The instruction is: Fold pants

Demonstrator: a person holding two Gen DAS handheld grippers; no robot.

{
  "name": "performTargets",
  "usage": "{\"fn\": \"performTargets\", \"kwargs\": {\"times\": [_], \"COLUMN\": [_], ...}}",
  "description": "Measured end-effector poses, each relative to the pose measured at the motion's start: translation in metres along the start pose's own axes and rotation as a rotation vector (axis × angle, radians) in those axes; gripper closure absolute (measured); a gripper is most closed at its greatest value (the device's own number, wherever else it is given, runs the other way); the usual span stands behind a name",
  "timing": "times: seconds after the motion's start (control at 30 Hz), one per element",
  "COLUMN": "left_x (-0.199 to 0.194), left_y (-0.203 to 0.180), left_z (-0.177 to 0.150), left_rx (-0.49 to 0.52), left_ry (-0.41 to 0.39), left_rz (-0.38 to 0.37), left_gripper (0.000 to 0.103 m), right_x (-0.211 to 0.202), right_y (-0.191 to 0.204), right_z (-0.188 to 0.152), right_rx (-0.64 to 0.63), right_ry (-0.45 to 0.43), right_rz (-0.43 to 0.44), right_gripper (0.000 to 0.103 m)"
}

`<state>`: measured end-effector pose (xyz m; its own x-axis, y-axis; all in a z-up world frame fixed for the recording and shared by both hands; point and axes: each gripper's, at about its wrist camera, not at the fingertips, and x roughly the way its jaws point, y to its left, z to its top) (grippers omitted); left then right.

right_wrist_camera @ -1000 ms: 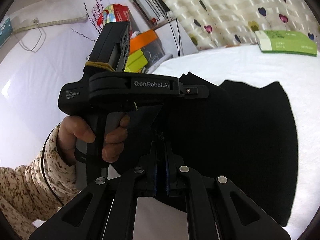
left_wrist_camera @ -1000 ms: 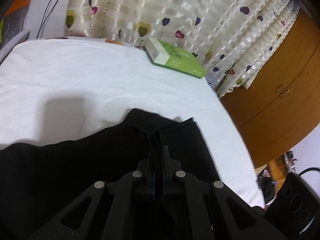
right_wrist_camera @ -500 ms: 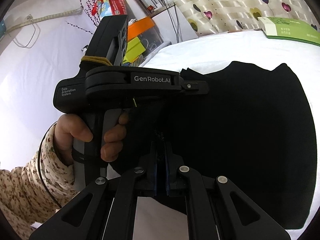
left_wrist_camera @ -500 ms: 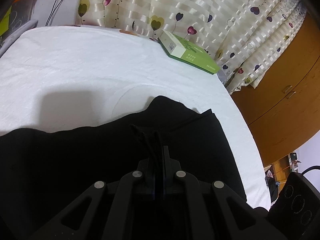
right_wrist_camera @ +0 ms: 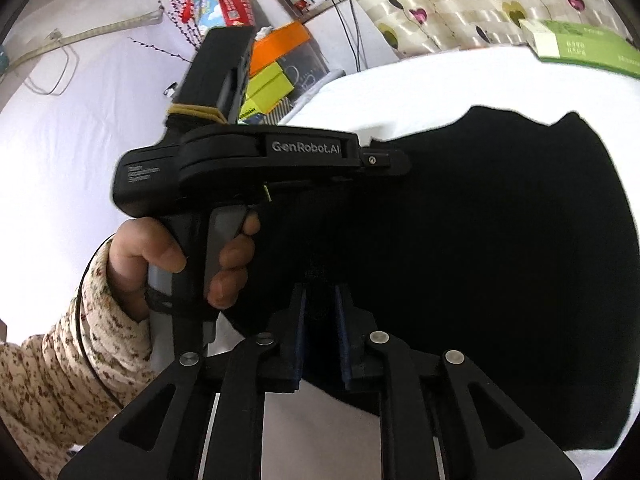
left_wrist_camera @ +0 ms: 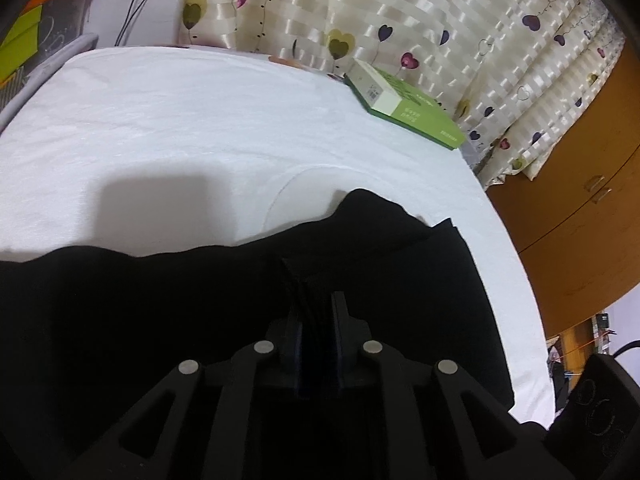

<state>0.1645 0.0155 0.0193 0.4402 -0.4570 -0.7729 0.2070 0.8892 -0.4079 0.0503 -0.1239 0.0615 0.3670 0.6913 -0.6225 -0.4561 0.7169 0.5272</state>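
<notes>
The black pants [left_wrist_camera: 168, 300] lay on a white bed [left_wrist_camera: 200, 120], already folded over into a thick dark pile. They filled the near part of the bed. A green box [left_wrist_camera: 408, 110] sat far off at the back by the curtain [left_wrist_camera: 400, 12].

The left gripper [left_wrist_camera: 318, 312] sat right on top of the pants, near their back edge. Its jaws were opening, and a bunch of black cloth stood between them. The pads looked a little off the cloth, so it seemed to be letting go.

The right gripper [right_wrist_camera: 322, 300] was over the near edge of the pants [right_wrist_camera: 500, 260]. Its jaws were opening too, with a small bit of dark cloth in the gap. It was hard to see if the pads touched it; they looked apart from it.

From the right side, the left gripper [right_wrist_camera: 384, 160] and the hand [right_wrist_camera: 176, 256] that held it were up and to the left. The pants spread out ahead and to the right, with their long way running from near to far. So both grippers were at the same end, with the left one a bit farther in. I think the next fold would need a grab at this end, and the right gripper looked closer to the loose near edge.
</notes>
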Motion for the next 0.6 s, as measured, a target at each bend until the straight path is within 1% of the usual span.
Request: {"fn": "performTargets", "kwargs": {"times": [0.03, 0.07, 0.1, 0.17, 0.23, 0.3, 0.37, 0.4, 0.43, 0.5, 0.53, 0.6], "left_x": [-0.002, -0.005, -0.008, -0.016, -0.025, -0.035, -0.042, -0.044, -0.044, -0.040, -0.036, -0.029], "left_y": [0.000, 0.000, 0.000, 0.001, 0.002, 0.001, -0.005, -0.010, -0.015, -0.022, -0.025, -0.030], "left_z": [0.000, 0.001, 0.002, 0.005, 0.008, 0.010, 0.010, 0.009, 0.008, 0.004, 0.001, -0.004], "left_rx": [0.000, -0.002, -0.001, -0.010, -0.023, -0.032, -0.024, -0.016, -0.004, 0.006, 0.005, 0.014], "left_ry": [-0.003, -0.011, -0.019, -0.045, -0.073, -0.107, -0.123, -0.129, -0.128, -0.118, -0.104, -0.080], "left_rz": [0.020, 0.040, 0.053, 0.076, 0.092, 0.103, 0.077, 0.064, 0.052, 0.027, 0.012, 0.014], "left_gripper": [0.083, 0.083, 0.082, 0.080, 0.064, 0.063, 0.062, 0.062, 0.062, 0.062, 0.062, 0.062], "right_x": [-0.006, -0.013, -0.022, -0.040, -0.062, -0.074, -0.080, -0.082, -0.082, -0.079, -0.076, -0.070], "right_y": [0.000, 0.000, -0.001, -0.006, -0.014, -0.025, -0.039, -0.046, -0.052, -0.056, -0.055, -0.055], "right_z": [0.000, 0.001, 0.001, 0.003, 0.000, -0.002, -0.005, -0.007, -0.011, -0.017, -0.020, -0.021], "right_rx": [-0.007, -0.012, -0.015, -0.022, -0.033, -0.033, -0.010, 0.008, 0.034, 0.062, 0.059, 0.033], "right_ry": [-0.011, -0.022, -0.035, -0.071, -0.110, -0.122, -0.100, -0.085, -0.068, -0.047, -0.025, 0.027], "right_rz": [-0.004, -0.011, -0.023, -0.052, -0.118, -0.186, -0.265, -0.272, -0.247, -0.227, -0.220, -0.236], "right_gripper": [0.075, 0.071, 0.065, 0.064, 0.064, 0.064, 0.064, 0.064, 0.064, 0.064, 0.064, 0.064]}}
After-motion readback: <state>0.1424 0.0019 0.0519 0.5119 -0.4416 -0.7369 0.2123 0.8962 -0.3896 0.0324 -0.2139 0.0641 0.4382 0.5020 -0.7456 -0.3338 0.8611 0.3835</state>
